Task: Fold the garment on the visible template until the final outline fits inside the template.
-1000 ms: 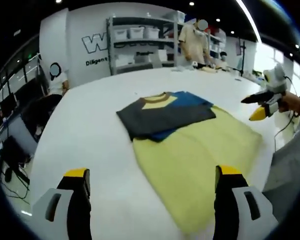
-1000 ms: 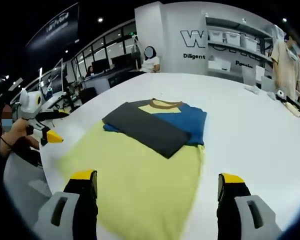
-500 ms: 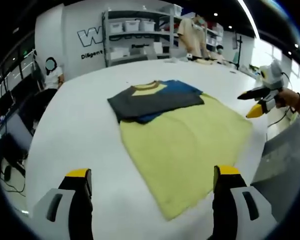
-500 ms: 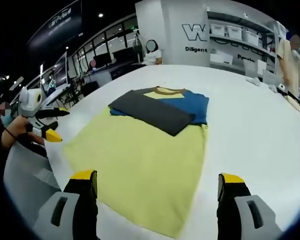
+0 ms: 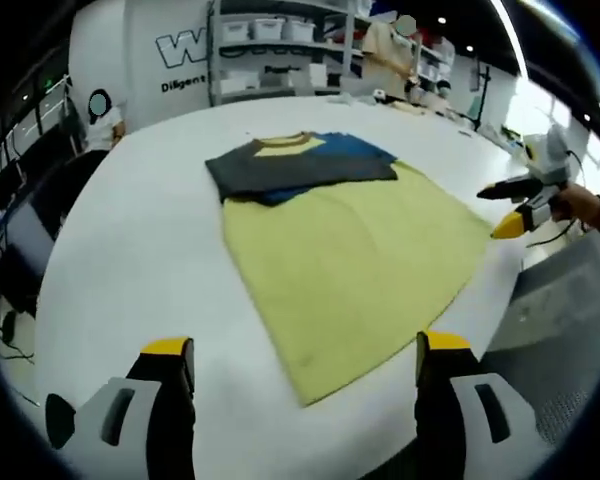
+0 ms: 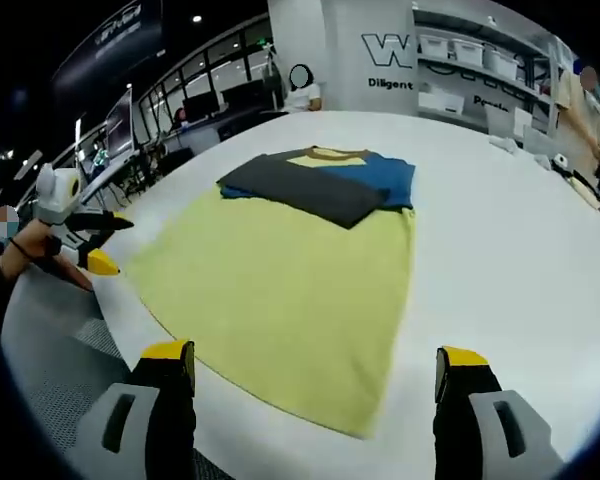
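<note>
A folded grey and blue garment [image 5: 295,167] with a brown collar lies on the far end of a wide yellow cloth [image 5: 355,265] spread over the white table [image 5: 130,250]. I cannot tell whether the yellow cloth is part of the garment. My left gripper [image 5: 305,350] hangs open over the table's near edge, short of the yellow cloth's corner, with nothing between its fingers. My right gripper [image 6: 315,352] is open too, above the near hem of the yellow cloth [image 6: 280,290], with the garment [image 6: 325,180] beyond. Each gripper shows in the other's view, held apart from the cloth: right gripper [image 5: 525,215], left gripper [image 6: 85,252].
Shelves with white bins [image 5: 270,40] stand against the back wall. A person [image 5: 100,115] sits beyond the table's far left, and another [image 5: 395,50] stands by the shelves. Desks with monitors [image 6: 205,115] line the room's side. A grey mat [image 6: 60,370] lies below the table edge.
Both views have drawn back toward the table's near edge, so more of the yellow cloth's near hem shows. The garment and the cloth lie as before. Both grippers stay open.
</note>
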Motion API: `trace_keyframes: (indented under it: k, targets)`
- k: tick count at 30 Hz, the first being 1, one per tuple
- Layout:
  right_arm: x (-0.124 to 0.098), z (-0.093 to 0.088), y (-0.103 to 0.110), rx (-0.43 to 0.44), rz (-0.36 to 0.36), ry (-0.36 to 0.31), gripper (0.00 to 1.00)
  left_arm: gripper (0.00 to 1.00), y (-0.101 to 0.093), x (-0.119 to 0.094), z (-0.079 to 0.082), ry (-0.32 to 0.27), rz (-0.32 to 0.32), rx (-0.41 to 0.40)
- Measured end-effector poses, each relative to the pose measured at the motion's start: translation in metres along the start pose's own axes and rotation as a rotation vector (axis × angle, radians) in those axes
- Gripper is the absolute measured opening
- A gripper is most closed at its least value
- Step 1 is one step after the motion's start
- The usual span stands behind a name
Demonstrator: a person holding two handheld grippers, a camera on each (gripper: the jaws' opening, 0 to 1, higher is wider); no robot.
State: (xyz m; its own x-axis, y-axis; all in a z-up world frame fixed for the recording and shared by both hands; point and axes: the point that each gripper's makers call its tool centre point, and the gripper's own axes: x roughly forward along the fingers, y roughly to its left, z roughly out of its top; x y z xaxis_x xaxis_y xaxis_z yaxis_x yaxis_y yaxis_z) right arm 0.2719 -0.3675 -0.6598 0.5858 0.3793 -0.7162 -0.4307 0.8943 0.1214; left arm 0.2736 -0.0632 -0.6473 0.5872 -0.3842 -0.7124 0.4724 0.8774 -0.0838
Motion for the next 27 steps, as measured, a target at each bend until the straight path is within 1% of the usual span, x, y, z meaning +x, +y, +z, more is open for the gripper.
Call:
trace_keyframes:
  k: [1, 4, 6, 7, 8, 9, 12, 14, 17, 19, 21, 24, 26, 27]
  targets:
    - [0.000, -0.002, 0.000, 0.002, -0.001, 0.005, 0.98, 0.84, 0.000, 0.000, 0.000, 0.000, -0.002, -0.006]
    - [-0.003, -0.008, 0.000, 0.021, -0.006, 0.016, 0.92, 0.76, -0.001, 0.000, -0.008, 0.029, -0.002, -0.017]
    - [-0.004, -0.010, -0.002, 0.033, -0.017, 0.015, 0.86, 0.69, 0.000, 0.000, -0.014, 0.048, -0.001, -0.033]
    - [-0.005, -0.012, -0.005, 0.041, -0.034, 0.022, 0.81, 0.65, 0.000, 0.000, -0.017, 0.055, 0.000, -0.064]
    - [-0.005, -0.014, -0.007, 0.039, -0.047, 0.024, 0.77, 0.61, 0.000, -0.001, -0.018, 0.062, -0.007, -0.073]
    - [-0.005, -0.015, -0.010, 0.036, -0.061, 0.025, 0.75, 0.59, 0.000, -0.001, -0.019, 0.068, -0.013, -0.083]
    - [-0.006, -0.019, -0.011, 0.033, -0.070, 0.037, 0.71, 0.51, -0.001, -0.001, -0.021, 0.074, -0.012, -0.084]
    - [-0.006, -0.022, -0.012, 0.036, -0.076, 0.047, 0.68, 0.45, 0.000, -0.002, -0.025, 0.096, -0.005, -0.088]
    - [-0.007, -0.026, -0.014, 0.040, -0.093, 0.063, 0.61, 0.38, -0.003, -0.001, -0.030, 0.118, -0.019, -0.120]
    - [-0.007, -0.027, -0.015, 0.064, -0.097, 0.060, 0.54, 0.35, -0.004, 0.000, -0.032, 0.133, -0.026, -0.134]
    - [-0.008, -0.030, -0.015, 0.074, -0.092, 0.070, 0.49, 0.33, -0.003, 0.000, -0.034, 0.140, -0.017, -0.138]
    - [-0.009, -0.033, -0.018, 0.065, -0.110, 0.082, 0.46, 0.26, -0.002, 0.000, -0.033, 0.133, -0.014, -0.147]
    - [-0.010, -0.033, -0.020, 0.061, -0.119, 0.086, 0.41, 0.22, -0.004, 0.000, -0.034, 0.143, -0.023, -0.174]
    - [-0.011, -0.036, -0.021, 0.056, -0.125, 0.102, 0.37, 0.20, -0.007, 0.001, -0.035, 0.149, -0.035, -0.167]
